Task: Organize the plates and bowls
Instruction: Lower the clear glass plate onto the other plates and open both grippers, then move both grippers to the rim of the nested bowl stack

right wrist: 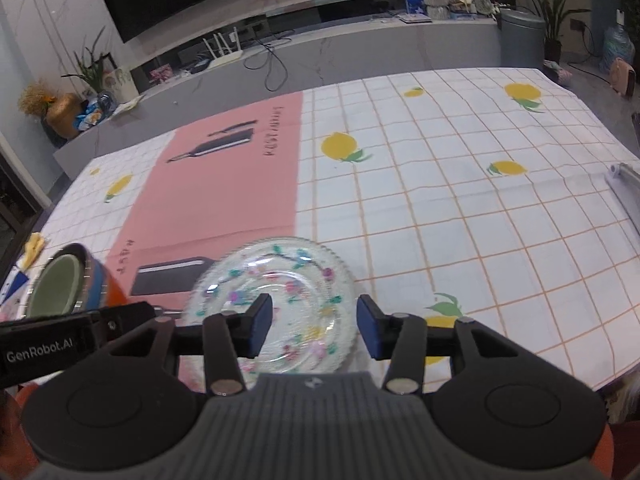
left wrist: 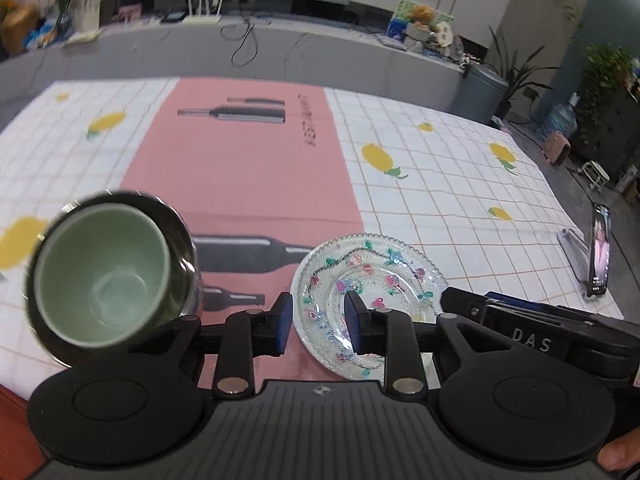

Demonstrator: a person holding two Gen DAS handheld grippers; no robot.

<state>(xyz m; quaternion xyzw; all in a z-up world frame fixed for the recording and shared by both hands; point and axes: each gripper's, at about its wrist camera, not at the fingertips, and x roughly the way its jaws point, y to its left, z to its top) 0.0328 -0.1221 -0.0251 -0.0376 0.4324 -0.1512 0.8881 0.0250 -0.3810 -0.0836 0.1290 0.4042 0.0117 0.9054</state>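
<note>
Plate [left wrist: 370, 300] of clear patterned glass found lying flat on the checked tablecloth [left wrist: 440, 160], at the edge of the pink mat [left wrist: 240, 152]. Left gripper [left wrist: 317, 320] found open, pads straddling the plate's near-left rim without touching. Right gripper [right wrist: 314, 330] likewise open and empty, held just over the same plate [right wrist: 276, 300]. Green-lined cup [left wrist: 102, 276] noted to the left, tilted toward the camera, apparently nested in a dark shiny bowl [left wrist: 182, 252]; support beneath not discernible. Risks judged: both tools crowding one plate and colliding; glass rim slipping from a shallow pinch; tilted cup rolling if nudged. Phone [left wrist: 600, 248] on stand noted near the table's right edge.
</note>
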